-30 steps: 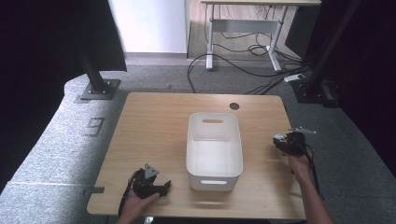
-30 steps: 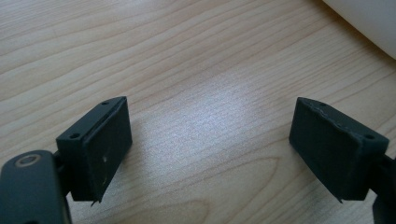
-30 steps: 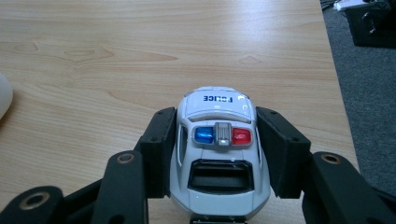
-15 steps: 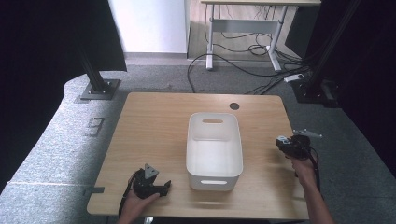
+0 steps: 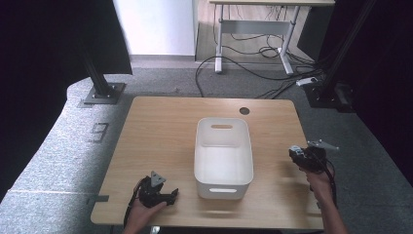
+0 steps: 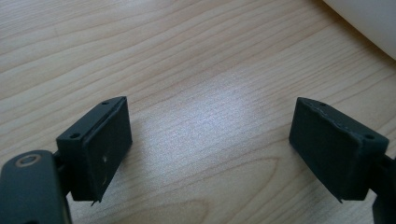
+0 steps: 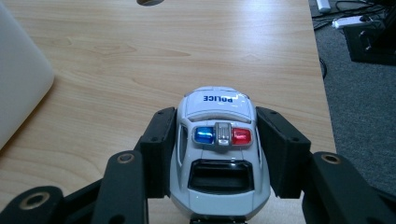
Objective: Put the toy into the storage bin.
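Note:
A white toy police car with a blue and red light bar sits between the jaws of my right gripper, which is shut on its sides. In the high view that right gripper hovers at the table's right edge, right of the white bin, and the car there is too small to make out. My left gripper rests near the front left of the table, left of the bin. Its jaws stand wide open over bare wood, left gripper, with nothing between them.
The wooden table has a round cable hole at the back. The bin's corner shows at the upper right of the left gripper view. Grey carpet, cables and a power strip lie beyond the table.
My right gripper has drifted a little to the right and back with the car in it. The left gripper has stayed put.

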`<act>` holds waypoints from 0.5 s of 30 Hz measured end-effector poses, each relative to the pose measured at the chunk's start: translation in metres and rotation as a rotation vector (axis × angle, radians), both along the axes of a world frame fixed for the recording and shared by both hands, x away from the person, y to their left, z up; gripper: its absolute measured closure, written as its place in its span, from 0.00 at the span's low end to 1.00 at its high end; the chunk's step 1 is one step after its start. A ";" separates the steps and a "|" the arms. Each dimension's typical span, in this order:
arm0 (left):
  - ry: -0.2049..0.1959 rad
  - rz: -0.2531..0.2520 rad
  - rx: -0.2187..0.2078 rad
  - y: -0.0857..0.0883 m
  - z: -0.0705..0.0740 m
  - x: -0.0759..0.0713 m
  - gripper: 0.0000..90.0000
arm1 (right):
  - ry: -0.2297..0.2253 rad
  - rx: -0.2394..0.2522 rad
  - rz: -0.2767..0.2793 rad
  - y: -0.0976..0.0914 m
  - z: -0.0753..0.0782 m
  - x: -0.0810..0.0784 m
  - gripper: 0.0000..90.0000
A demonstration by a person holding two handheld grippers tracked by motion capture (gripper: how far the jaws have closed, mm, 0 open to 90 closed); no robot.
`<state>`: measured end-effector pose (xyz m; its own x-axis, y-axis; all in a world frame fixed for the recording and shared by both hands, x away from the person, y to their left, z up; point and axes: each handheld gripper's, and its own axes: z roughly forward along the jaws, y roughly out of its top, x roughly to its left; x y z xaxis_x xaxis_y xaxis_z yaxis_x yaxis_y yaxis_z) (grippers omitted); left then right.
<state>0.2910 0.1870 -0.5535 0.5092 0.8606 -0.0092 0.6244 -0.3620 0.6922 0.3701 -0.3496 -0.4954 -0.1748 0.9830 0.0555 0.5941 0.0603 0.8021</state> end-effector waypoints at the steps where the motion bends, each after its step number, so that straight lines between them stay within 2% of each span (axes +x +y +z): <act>1: 0.000 0.000 0.000 0.000 0.000 0.000 0.14 | -0.001 0.002 0.001 0.000 0.000 -0.002 0.56; 10: 0.000 -0.002 0.000 0.000 0.000 0.000 0.14 | -0.006 0.030 -0.004 -0.002 0.007 -0.017 0.56; 15: 0.000 0.000 0.000 0.000 0.000 0.000 0.15 | -0.007 0.032 -0.003 0.000 0.010 -0.018 0.56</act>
